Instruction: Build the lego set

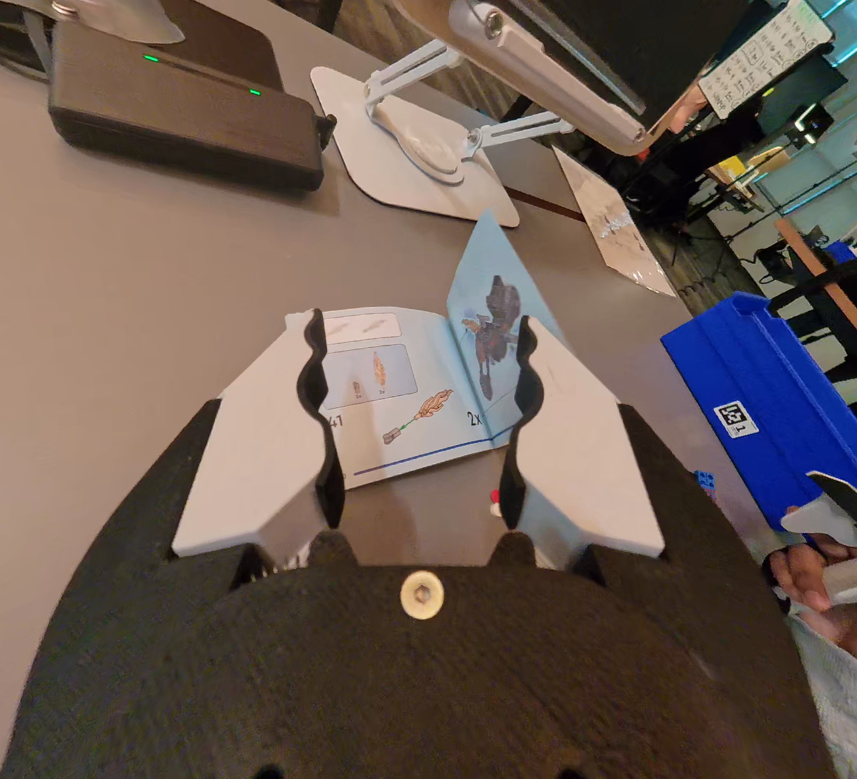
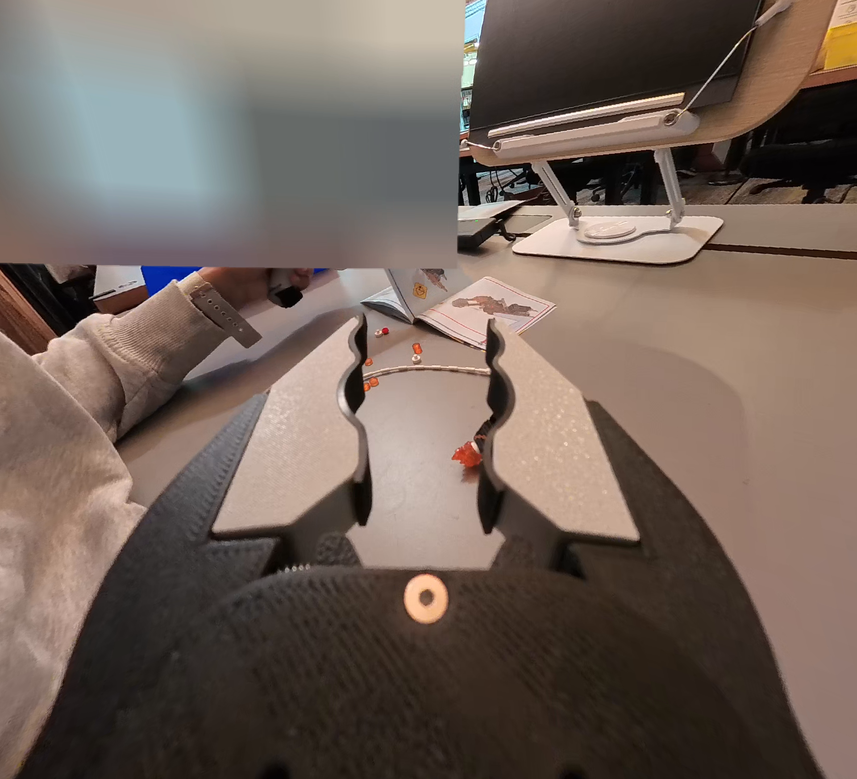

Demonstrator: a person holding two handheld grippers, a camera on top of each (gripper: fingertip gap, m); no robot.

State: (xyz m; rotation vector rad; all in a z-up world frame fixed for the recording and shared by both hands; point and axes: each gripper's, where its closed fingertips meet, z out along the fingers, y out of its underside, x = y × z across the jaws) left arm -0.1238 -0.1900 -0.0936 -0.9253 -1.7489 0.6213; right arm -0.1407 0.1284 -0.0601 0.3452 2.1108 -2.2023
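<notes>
Both grippers gape empty: left gripper (image 1: 419, 413) over the booklet (image 1: 403, 395), right gripper (image 2: 424, 409) nearer. Flame piece (image 2: 466, 455) lies before the booklet; centre it between the fingers, then close gently.

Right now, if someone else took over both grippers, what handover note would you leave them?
Left gripper: open, empty, over the open instruction booklet.
Right gripper: open, empty, above the table.
Parts: orange flame piece by the right finger; small orange studs, a red stud and a long grey piece lie loose ahead. Blue bin at the table edge.
Done: no finished assembly visible.
Left: pick up the loose parts and assemble them.
</notes>
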